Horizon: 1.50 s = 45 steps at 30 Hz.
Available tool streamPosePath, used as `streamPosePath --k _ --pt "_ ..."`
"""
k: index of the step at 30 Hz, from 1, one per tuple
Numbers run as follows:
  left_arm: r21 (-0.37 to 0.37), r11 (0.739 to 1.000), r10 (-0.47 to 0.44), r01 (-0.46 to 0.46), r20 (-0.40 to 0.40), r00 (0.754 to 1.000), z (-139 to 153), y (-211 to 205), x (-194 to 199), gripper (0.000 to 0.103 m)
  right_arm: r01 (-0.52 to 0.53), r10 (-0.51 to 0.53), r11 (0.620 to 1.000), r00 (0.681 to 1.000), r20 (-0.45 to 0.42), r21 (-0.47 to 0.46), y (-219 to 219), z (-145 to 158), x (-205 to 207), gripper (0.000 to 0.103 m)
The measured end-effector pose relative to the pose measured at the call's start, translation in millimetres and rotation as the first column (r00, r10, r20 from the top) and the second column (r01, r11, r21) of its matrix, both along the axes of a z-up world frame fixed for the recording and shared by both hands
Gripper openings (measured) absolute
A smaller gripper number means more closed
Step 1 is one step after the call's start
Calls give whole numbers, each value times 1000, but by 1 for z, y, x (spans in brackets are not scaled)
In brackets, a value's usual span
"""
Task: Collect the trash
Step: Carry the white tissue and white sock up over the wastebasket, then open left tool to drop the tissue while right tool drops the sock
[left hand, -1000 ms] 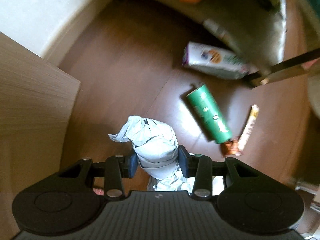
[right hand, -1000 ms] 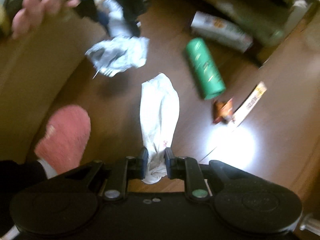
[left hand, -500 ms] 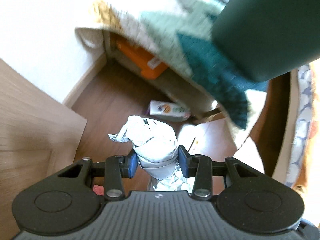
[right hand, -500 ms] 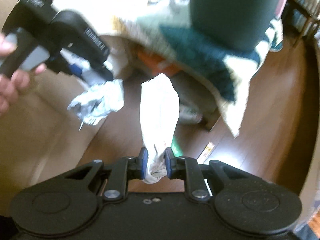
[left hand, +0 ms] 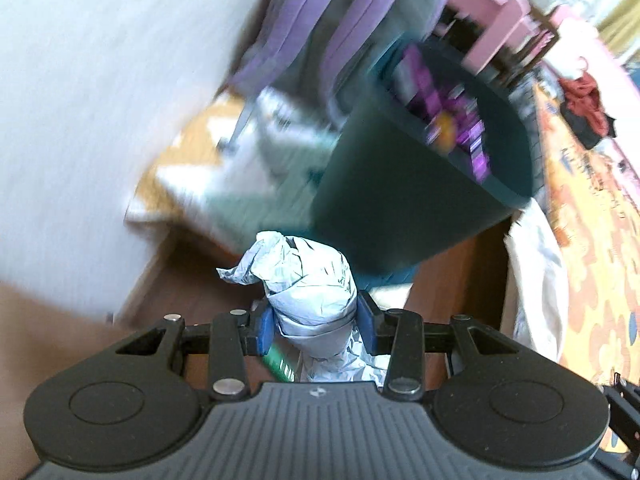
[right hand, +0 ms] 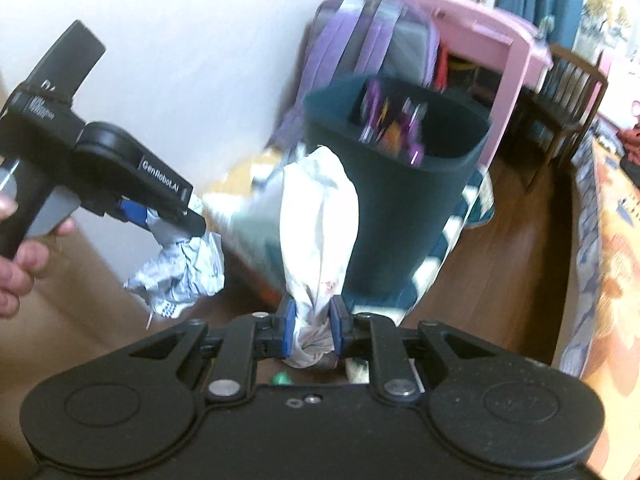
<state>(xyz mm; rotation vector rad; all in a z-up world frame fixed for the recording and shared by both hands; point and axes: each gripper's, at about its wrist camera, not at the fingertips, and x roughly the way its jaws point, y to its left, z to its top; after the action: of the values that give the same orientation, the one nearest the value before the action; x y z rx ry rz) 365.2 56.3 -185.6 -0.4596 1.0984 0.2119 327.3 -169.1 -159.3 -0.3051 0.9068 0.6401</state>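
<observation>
**Both grippers loaded beside the dark bin**

Shown from each wrist, the dark green bin (left hand: 404, 208) serves as landmark; its mouth already holds purple wrappers (right hand: 394, 124). Left gripper (left hand: 316, 326): blue pads clamped on a crumpled pale blue paper wad (left hand: 308, 284), which rises between the fingers and ends just below the bin's lower wall in the left wrist view. In the right wrist view that same gripper (right hand: 180, 216) appears to the left of the bin, gripped by a hand (right hand: 24, 256), the wad (right hand: 180, 272) hanging from its tip. Right gripper (right hand: 312, 332): fingers drawn close together and pinching the knotted end of a white tissue (right hand: 318, 236), whose body stands up in front of the bin's left wall, below the rim. Behind the bin hangs a purple backpack (right hand: 360, 36) against a white wall (right hand: 192, 32); to the bin's right stands a pink frame (right hand: 508, 60). Under the bin lies a patterned cloth (left hand: 240, 184), and brown wooden floor (right hand: 500, 264) spreads to its right. Much of the left wrist view is blurred.
</observation>
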Motion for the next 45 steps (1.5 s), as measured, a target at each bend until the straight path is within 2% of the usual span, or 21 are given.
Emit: streamPosePath --k 3,8,13,17,24,30,41,45 --pt "15 1000 -27 26 51 998 29 -6 19 40 28 -29 999 999 45 20 0 26 25 17" --pt "40 997 -74 70 103 992 60 -13 55 40 67 -71 997 993 95 37 -4 50 58 17" --pt "57 994 -100 93 133 986 78 -19 100 40 93 -97 995 987 129 36 0 68 96 17" --pt "79 990 -125 114 141 982 84 -24 134 40 100 -101 995 983 151 14 7 70 134 17" --pt "49 987 -157 154 72 985 61 -30 186 40 131 -128 991 985 114 -19 20 54 185 18" --pt "68 983 -171 169 11 985 32 -35 213 40 126 -122 989 991 58 -80 29 20 211 18" --pt "89 979 -177 185 -92 980 -15 -40 235 40 65 -71 982 997 -30 -175 47 -32 218 19" --pt "113 970 -200 216 -134 971 -32 -45 235 40 55 -67 978 997 -49 -202 50 -43 219 24"
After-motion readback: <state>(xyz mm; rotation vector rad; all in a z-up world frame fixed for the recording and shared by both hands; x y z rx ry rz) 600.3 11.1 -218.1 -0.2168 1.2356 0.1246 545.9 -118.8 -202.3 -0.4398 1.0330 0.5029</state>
